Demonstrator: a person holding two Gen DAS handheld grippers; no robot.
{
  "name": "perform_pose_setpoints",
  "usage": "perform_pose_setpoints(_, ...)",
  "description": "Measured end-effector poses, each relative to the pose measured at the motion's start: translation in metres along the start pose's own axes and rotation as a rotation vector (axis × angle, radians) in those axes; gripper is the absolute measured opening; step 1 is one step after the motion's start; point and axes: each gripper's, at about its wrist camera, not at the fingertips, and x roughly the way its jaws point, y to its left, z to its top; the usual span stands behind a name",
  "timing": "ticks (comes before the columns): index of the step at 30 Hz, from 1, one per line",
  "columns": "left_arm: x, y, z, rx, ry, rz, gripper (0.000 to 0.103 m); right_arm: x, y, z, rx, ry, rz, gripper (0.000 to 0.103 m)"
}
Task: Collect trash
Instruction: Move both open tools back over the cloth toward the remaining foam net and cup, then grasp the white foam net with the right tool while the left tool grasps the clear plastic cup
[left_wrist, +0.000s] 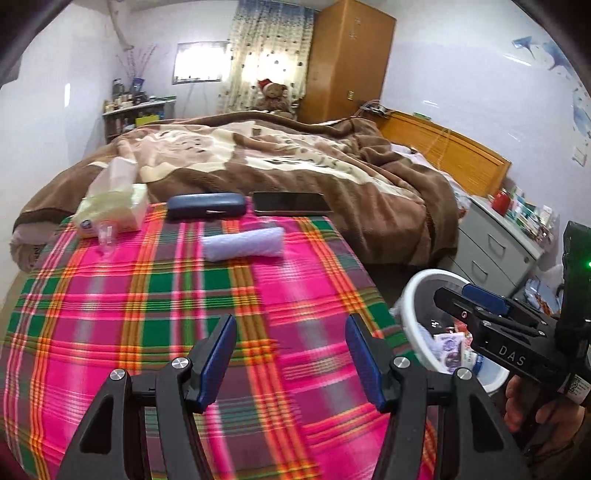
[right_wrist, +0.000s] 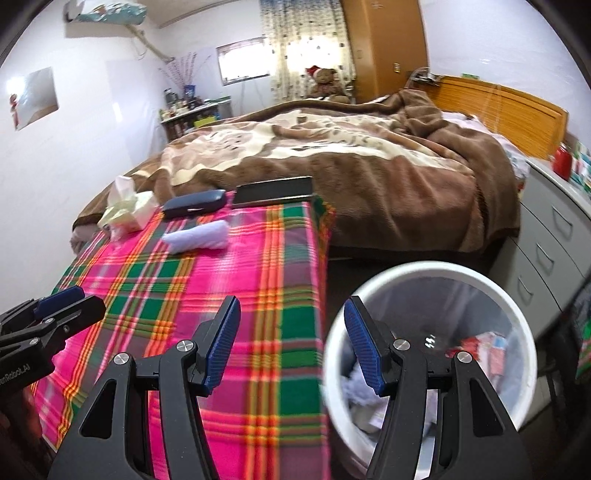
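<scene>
Both claws are hanging spread and empty; the white roll (left_wrist: 243, 243) is lying crosswise ahead, nearer the left claw (left_wrist: 291, 363) than the right claw (right_wrist: 291, 347)

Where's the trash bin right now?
The white trash bin stands on the floor right of the plaid-covered table, in front of the bed; in the right wrist view it is lower right.

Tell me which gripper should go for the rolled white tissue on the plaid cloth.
Left, probably. The left gripper is open and empty over the plaid cloth, with the rolled white tissue ahead of it. The right gripper, also open and empty, sits at the cloth's edge beside the white bin.
</scene>
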Motion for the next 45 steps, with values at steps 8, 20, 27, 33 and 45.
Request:
perform_pose_setpoints(8,-0.005,0.057,0.014,-0.071,-0.013,0.064,0.061,0.014,0.039,0.026,-0.092,-0.017,0.084,0.060)
perform_pose_setpoints(20,-0.001,0.140,0.044,-0.134,-0.032,0.191,0.061,0.052,0.079,0.070,-0.161,-0.011,0.226,0.060)
perform_pose_setpoints(27,0.023,0.182,0.049,-0.172,-0.003,0.244,0.061,0.089,0.098,0.081,-0.221,0.033,0.270,0.060)
perform_pose_setpoints(33,0.052,0.212,0.052,-0.211,0.025,0.270,0.061,0.126,0.105,0.078,-0.267,0.094,0.282,0.060)
perform_pose_setpoints(45,0.114,0.245,0.066,-0.215,0.084,0.284,0.061,0.158,0.109,0.064,-0.399,0.164,0.271,0.060)
